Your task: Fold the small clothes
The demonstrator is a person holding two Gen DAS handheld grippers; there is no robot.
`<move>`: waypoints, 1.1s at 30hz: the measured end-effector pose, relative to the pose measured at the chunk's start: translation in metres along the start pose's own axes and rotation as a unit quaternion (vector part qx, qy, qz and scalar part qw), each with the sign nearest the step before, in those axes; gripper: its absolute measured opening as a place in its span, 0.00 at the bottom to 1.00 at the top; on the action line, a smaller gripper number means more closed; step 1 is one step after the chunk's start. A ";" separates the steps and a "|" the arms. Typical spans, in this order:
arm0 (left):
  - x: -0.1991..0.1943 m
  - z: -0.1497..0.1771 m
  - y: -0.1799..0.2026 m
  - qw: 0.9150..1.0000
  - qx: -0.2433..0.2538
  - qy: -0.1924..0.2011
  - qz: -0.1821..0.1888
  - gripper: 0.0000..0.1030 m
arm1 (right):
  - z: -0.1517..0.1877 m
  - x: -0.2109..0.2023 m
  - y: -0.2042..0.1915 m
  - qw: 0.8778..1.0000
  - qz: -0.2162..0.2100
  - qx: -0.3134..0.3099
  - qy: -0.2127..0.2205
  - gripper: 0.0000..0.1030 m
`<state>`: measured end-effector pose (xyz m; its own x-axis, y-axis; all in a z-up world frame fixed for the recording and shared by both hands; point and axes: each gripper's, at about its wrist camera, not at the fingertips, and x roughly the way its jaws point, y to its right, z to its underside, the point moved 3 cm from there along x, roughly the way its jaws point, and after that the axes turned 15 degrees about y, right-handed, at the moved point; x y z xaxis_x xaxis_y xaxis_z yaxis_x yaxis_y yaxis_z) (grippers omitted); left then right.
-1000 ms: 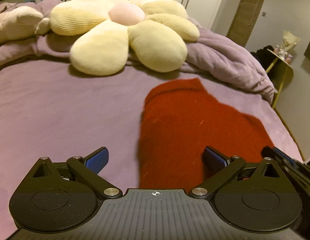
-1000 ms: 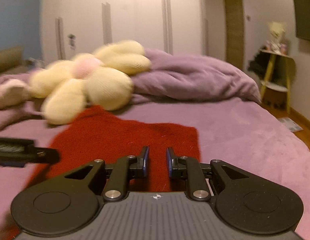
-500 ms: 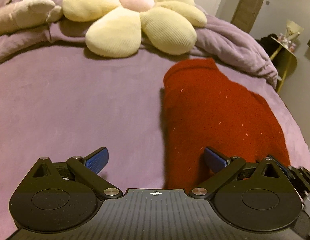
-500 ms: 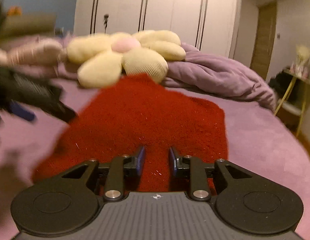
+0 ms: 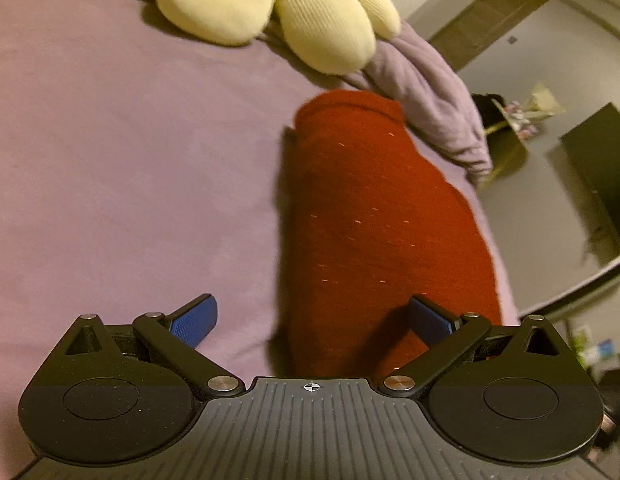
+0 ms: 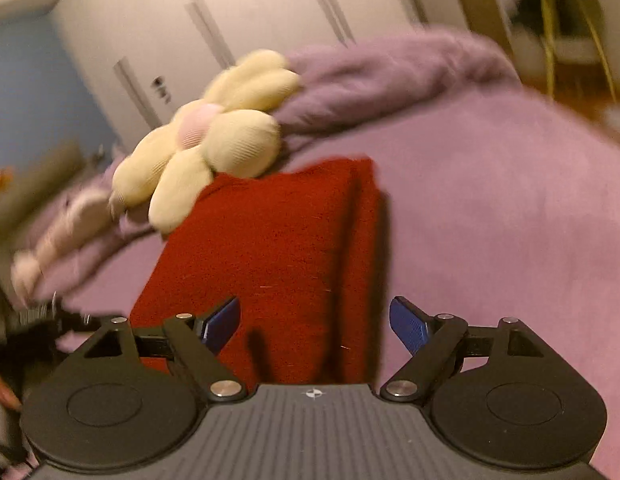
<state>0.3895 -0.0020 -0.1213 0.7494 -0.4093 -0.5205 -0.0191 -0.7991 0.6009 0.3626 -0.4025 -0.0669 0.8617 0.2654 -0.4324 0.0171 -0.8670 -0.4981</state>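
Both pairs of jaws stand wide apart and grip nothing: the left gripper [image 5: 310,322] hangs over the near end of the cloth with one blue pad over the sheet and the other over the red knit, and the right gripper [image 6: 314,322] straddles the same garment's near edge. Largest in view is the purple bed [image 5: 110,160], a flat soft surface that suits folding, with a bunched purple duvet [image 6: 389,76] and a flower cushion [image 6: 214,132] pushed to its far side, probably to leave working room. On the sheet lies the red knitted garment [image 5: 373,216], already doubled into a long strip, its layered edge showing along the right side in the right wrist view; the open jaws look set to take its near end for another fold
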 end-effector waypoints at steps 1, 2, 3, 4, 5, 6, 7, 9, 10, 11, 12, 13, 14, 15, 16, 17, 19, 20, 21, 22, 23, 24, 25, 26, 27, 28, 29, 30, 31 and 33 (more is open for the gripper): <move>0.005 0.000 0.001 1.000 -0.007 -0.005 0.018 1.00 | -0.001 0.007 0.017 0.999 -0.007 0.049 -0.016 0.80; 0.010 -0.001 0.000 0.999 -0.013 -0.011 0.031 1.00 | 0.000 0.014 0.029 0.996 -0.017 0.086 -0.029 0.80; 0.016 -0.002 -0.001 0.999 -0.019 -0.017 0.042 1.00 | 0.001 0.022 0.039 0.992 -0.028 0.120 -0.042 0.80; 0.022 -0.004 -0.002 0.998 -0.027 -0.020 0.053 1.00 | 0.002 0.030 0.047 0.987 -0.035 0.148 -0.049 0.80; 0.029 -0.006 -0.004 0.997 -0.035 -0.022 0.063 1.00 | 0.003 0.038 0.054 0.983 -0.043 0.171 -0.053 0.81; 0.034 -0.006 -0.006 0.997 -0.043 -0.025 0.066 1.00 | 0.004 0.044 0.057 0.980 -0.054 0.184 -0.058 0.83; 0.040 -0.007 -0.007 0.996 -0.053 -0.028 0.069 1.00 | 0.006 0.051 0.060 0.976 -0.064 0.198 -0.062 0.83; 0.049 -0.009 -0.007 0.994 -0.061 -0.029 0.081 0.97 | 0.007 0.060 0.061 0.972 -0.078 0.212 -0.064 0.84; 0.053 -0.010 -0.005 0.994 -0.061 -0.027 0.086 0.96 | 0.007 0.065 0.060 0.972 -0.081 0.209 -0.065 0.84; 0.057 -0.011 -0.003 0.993 -0.062 -0.027 0.094 0.90 | 0.007 0.070 0.059 0.972 -0.085 0.209 -0.066 0.84; 0.060 -0.011 -0.002 0.993 -0.064 -0.027 0.095 0.90 | 0.008 0.076 0.057 0.971 -0.091 0.207 -0.073 0.83; 0.064 -0.012 -0.001 0.993 -0.066 -0.027 0.092 0.89 | 0.008 0.081 0.054 0.971 -0.095 0.203 -0.078 0.79; 0.066 -0.013 -0.001 0.993 -0.067 -0.027 0.091 0.88 | 0.009 0.085 0.052 0.971 -0.100 0.202 -0.081 0.76; 0.068 -0.013 0.000 0.994 -0.065 -0.026 0.088 0.87 | 0.010 0.089 0.050 0.969 -0.107 0.204 -0.085 0.74; 0.073 -0.014 0.000 0.994 -0.067 -0.026 0.086 0.85 | 0.009 0.093 0.050 0.967 -0.111 0.211 -0.086 0.72; 0.075 -0.014 0.000 0.993 -0.072 -0.026 0.085 0.84 | 0.009 0.096 0.051 0.966 -0.111 0.217 -0.087 0.71; 0.080 -0.015 -0.001 0.993 -0.082 -0.020 0.079 0.81 | 0.010 0.102 0.051 0.964 -0.113 0.223 -0.087 0.68; 0.080 -0.017 0.001 0.994 -0.083 -0.016 0.076 0.80 | 0.010 0.102 0.049 0.965 -0.113 0.222 -0.086 0.66; 0.078 -0.018 0.003 0.994 -0.079 -0.012 0.074 0.77 | 0.011 0.103 0.047 0.965 -0.113 0.223 -0.085 0.65; 0.076 -0.019 0.005 0.995 -0.074 -0.009 0.072 0.76 | 0.011 0.104 0.044 0.964 -0.111 0.224 -0.085 0.61; 0.073 -0.020 0.006 0.995 -0.072 -0.008 0.072 0.74 | 0.010 0.103 0.041 0.964 -0.112 0.226 -0.085 0.57; 0.070 -0.021 0.007 0.995 -0.072 -0.009 0.073 0.72 | 0.009 0.099 0.041 0.963 -0.116 0.229 -0.084 0.56; 0.067 -0.022 0.007 0.995 -0.068 -0.009 0.074 0.71 | 0.009 0.094 0.038 0.962 -0.119 0.230 -0.083 0.54; 0.060 -0.023 0.006 0.995 -0.065 -0.007 0.074 0.70 | 0.010 0.089 0.037 0.963 -0.120 0.230 -0.080 0.54; 0.055 -0.024 0.006 0.995 -0.060 -0.004 0.074 0.69 | 0.010 0.086 0.034 0.962 -0.120 0.231 -0.080 0.53; 0.048 -0.025 0.006 0.996 -0.053 0.002 0.072 0.69 | 0.010 0.086 0.028 0.961 -0.124 0.232 -0.082 0.53; 0.040 -0.026 0.005 0.996 -0.048 0.007 0.071 0.68 | 0.010 0.085 0.023 0.960 -0.130 0.234 -0.085 0.53; 0.031 -0.029 0.004 0.997 -0.044 0.013 0.068 0.68 | 0.011 0.085 0.015 0.958 -0.137 0.235 -0.090 0.53; 0.020 -0.031 0.002 0.997 -0.042 0.023 0.064 0.68 | 0.013 0.085 0.005 0.956 -0.146 0.233 -0.098 0.53; -0.006 -0.034 -0.003 0.998 -0.025 0.040 0.052 0.68 | 0.021 0.084 -0.015 0.956 -0.160 0.220 -0.114 0.53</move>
<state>0.4081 0.0181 -0.0997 0.7954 -0.4504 -0.4056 -0.0670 -0.7304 0.6797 0.4244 -0.3584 -0.1113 0.7148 0.6149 -0.3331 0.0031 -0.4791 -0.8778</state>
